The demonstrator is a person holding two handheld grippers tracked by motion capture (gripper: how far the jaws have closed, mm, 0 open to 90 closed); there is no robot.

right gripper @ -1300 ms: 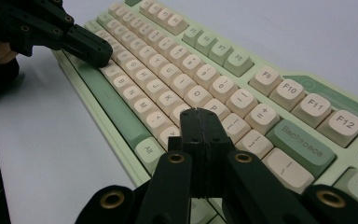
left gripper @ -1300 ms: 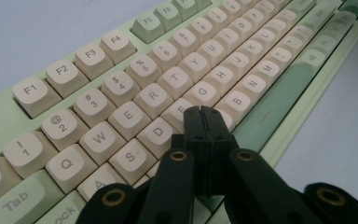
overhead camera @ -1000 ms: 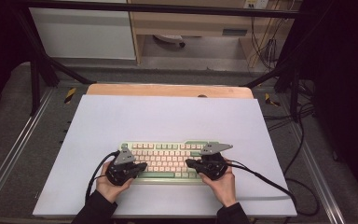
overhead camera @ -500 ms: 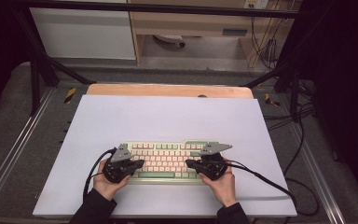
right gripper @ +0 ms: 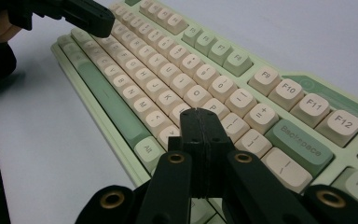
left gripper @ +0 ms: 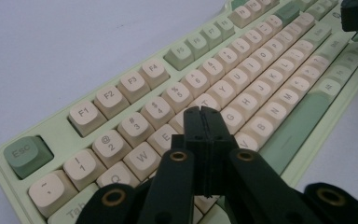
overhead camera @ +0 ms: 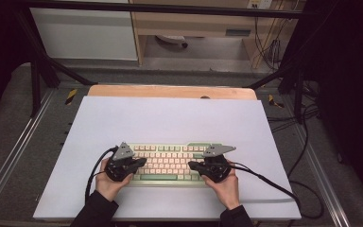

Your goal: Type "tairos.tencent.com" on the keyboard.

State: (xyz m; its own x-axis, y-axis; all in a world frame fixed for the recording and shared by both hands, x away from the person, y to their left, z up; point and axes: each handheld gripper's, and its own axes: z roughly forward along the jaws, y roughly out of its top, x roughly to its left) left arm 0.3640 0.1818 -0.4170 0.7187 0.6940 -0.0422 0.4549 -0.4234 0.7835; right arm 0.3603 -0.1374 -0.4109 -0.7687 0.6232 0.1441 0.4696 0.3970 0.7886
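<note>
So from above, both hands are sitting near the table's (overhead camera: 170, 118) front edge, each one holding a gripper over an end of the green and cream keyboard (overhead camera: 168, 163). The left gripper (overhead camera: 142, 162) is hanging over the left end and the right gripper (overhead camera: 192, 165) over the right end, tips pointing toward each other. You can't really read the jaws from up there, but the left gripper view is showing its two black jaws pressed together with nothing between them, hovering around the E/R/T keys. The right gripper view is showing the same deal, jaws together and empty near the P key, with Backspace (right gripper: 301, 141) just beyond
</note>
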